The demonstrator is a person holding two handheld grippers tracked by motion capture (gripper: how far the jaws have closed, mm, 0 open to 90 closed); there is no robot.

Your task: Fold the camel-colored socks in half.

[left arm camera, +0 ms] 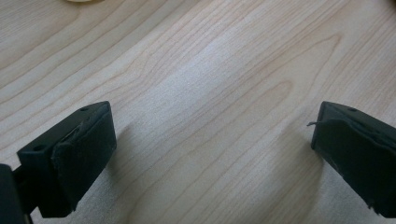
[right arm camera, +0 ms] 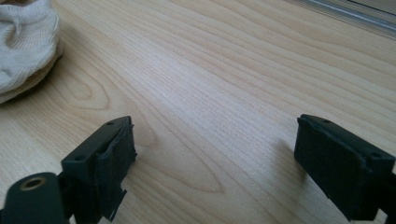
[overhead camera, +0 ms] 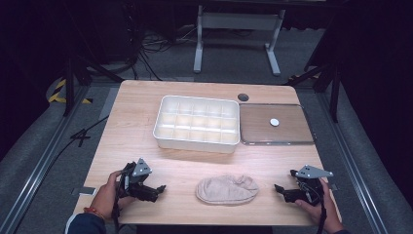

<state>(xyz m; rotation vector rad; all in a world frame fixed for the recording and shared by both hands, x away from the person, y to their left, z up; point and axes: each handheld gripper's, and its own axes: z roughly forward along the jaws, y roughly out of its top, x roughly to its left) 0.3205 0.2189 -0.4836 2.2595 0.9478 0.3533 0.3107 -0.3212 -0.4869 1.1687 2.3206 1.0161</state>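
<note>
While the left gripper (overhead camera: 157, 189) rests on the table (overhead camera: 131, 131), jaws spread and holding nothing, the beige sock (overhead camera: 227, 189) lies bunched between both tools near the front edge. It looks soft, light and floppy; a pinch at either folded end seems best. Bare wood surrounds it. The right gripper (overhead camera: 281, 190) likewise gapes, unloaded.

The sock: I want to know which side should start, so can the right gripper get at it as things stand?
Probably yes. The right gripper sits open on the table, jaws pointing toward the sock, with only bare wood between them. The sock lies flat and apart from the divided tray.
</note>
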